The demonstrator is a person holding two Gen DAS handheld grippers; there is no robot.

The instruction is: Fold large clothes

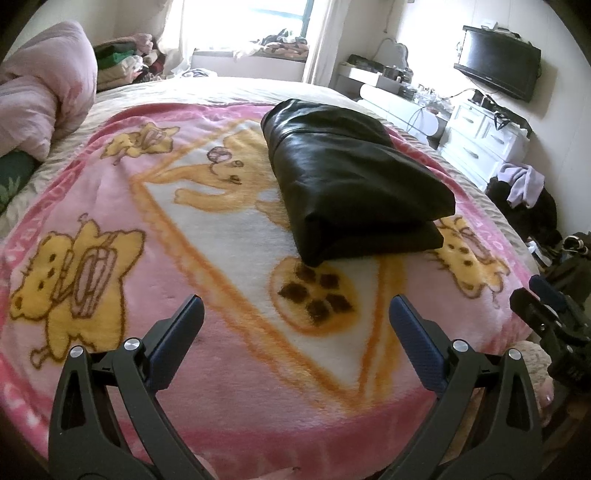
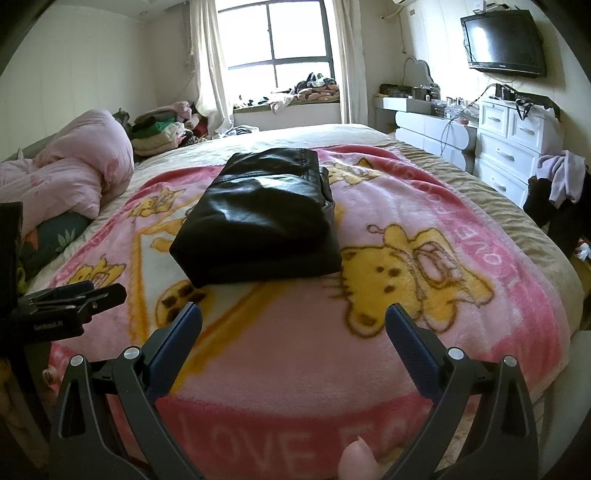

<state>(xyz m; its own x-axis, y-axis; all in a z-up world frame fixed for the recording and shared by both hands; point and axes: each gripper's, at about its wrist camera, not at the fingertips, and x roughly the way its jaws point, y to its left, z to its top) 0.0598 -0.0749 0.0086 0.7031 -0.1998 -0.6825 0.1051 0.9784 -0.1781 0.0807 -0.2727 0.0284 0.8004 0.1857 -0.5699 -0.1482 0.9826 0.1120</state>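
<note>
Bedroom, pink blanket (image 2: 424, 192); folded black leather garment (image 2: 258, 221) frame centre: heavy, slick, grab near edge; left gripper (image 1: 295, 325) and right gripper (image 2: 293, 325) wide, empty.

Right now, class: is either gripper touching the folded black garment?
Apart. Both views show left gripper and right gripper open, with pink blanket between fingertips and black garment.

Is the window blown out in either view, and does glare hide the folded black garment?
Left wrist view: window fully blown out, panes unreadable; sheen on the black garment, folds still legible. Right wrist view: window bright but frame visible; small highlight on the garment.
</note>
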